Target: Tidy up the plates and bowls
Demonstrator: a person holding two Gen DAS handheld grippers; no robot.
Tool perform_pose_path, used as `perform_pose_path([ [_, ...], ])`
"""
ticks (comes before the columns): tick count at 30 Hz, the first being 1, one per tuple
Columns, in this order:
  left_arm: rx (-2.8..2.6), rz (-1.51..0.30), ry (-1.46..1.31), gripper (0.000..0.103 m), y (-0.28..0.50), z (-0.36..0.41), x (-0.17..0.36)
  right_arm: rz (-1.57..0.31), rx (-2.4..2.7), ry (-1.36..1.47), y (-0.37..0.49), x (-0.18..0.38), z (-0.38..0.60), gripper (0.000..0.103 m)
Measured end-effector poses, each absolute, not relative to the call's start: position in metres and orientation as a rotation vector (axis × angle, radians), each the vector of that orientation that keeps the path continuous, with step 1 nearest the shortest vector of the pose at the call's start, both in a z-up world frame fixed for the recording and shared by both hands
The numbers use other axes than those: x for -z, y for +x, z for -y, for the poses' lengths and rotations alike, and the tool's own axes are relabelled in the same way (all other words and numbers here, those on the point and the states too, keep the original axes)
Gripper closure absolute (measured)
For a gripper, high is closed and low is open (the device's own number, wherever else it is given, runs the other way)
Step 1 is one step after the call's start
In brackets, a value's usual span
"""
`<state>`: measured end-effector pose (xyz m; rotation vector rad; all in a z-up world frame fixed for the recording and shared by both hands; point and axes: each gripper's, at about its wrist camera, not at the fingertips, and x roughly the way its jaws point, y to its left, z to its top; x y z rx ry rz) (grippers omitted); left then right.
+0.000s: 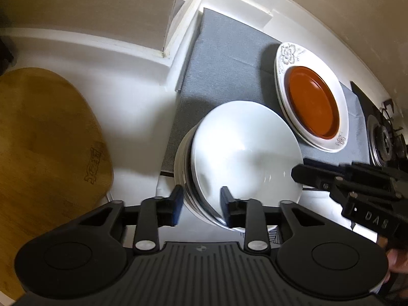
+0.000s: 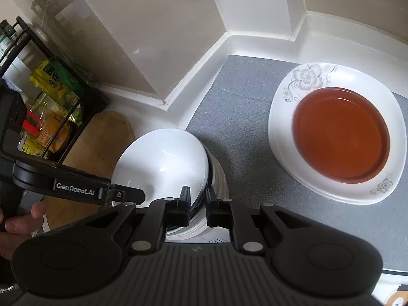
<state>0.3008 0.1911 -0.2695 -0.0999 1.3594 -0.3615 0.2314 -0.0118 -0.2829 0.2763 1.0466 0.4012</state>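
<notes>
On a grey mat (image 2: 242, 107), the right gripper (image 2: 197, 204), fingers narrowly parted, straddles the stacked bowls' (image 2: 163, 163) rim; the left gripper (image 1: 200, 205), half open, spans the opposite rim. Only the right view shows a pantry rack (image 2: 43, 97); only the left, a stove burner (image 1: 382, 140).

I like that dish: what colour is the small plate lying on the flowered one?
Reddish-brown plate, plain; clearest in the right wrist view.

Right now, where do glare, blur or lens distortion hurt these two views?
Left wrist view: glare washes out the top white bowl; fisheye curves the backsplash; the right gripper looks soft. Right wrist view: small highlights on the bowl, the brown dish slightly soft.
</notes>
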Motion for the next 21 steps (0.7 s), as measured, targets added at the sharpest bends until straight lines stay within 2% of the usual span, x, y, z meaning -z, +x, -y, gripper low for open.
perform_pose_path([
  [2,0.362,-1.358,-0.112,0.055,0.3,-0.195,0.272,-1.033,-0.401,0.304,0.234,0.284,0.019,0.067],
  [5,0.378,-1.379,-0.146,0.052,0.303,-0.199,0.281,-1.047,-0.402,0.416,0.241,0.296,0.034,0.061],
  [8,0.439,-1.416,-0.194,0.044,0.307,-0.199,0.295,-1.092,-0.407,0.554,0.248,0.317,0.045,0.057],
  [13,0.425,-1.439,-0.27,0.042,0.31,-0.198,0.315,-1.159,-0.433,0.657,0.254,0.347,0.042,0.047],
  [16,0.421,-1.448,-0.32,0.032,0.317,-0.201,0.326,-1.178,-0.438,0.728,0.255,0.363,0.04,0.042],
  [17,0.412,-1.456,-0.35,0.028,0.321,-0.203,0.331,-1.186,-0.432,0.751,0.256,0.369,0.039,0.036],
  [21,0.413,-1.471,-0.383,0.031,0.328,-0.207,0.335,-1.194,-0.401,0.779,0.261,0.382,0.037,0.035],
])
